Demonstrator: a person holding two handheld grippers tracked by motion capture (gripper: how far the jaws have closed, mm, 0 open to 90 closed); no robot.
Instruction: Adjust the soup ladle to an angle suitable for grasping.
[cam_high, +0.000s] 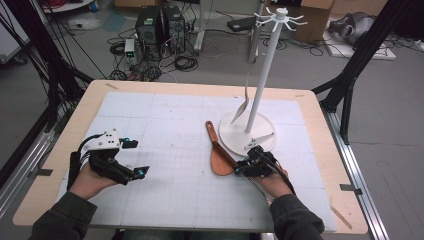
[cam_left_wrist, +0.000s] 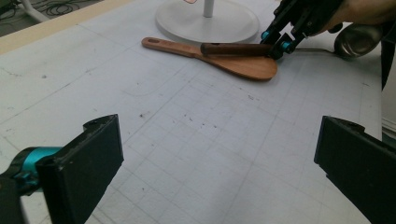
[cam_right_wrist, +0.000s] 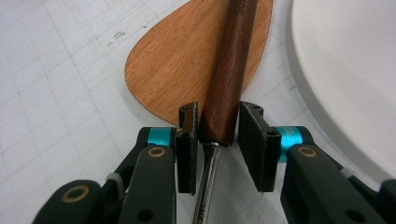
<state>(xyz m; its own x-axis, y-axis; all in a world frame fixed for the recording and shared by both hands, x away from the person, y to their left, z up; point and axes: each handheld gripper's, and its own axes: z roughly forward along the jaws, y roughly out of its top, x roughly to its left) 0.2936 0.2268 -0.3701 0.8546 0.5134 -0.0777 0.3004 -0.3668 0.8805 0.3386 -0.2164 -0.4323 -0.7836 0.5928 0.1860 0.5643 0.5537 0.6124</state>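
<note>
Right gripper view: my right gripper has its jaws around a dark handle, which lies across the wooden spatula beside the stand's base. I hold the left gripper spread wide above bare mat, grasping nothing.

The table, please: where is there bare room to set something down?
The mat is bare between the left gripper and the wooden spatula, and along the far left edge. It is crowded near right: the right gripper straddles a dark handle lying across the spatula, beside the rack base.
</note>
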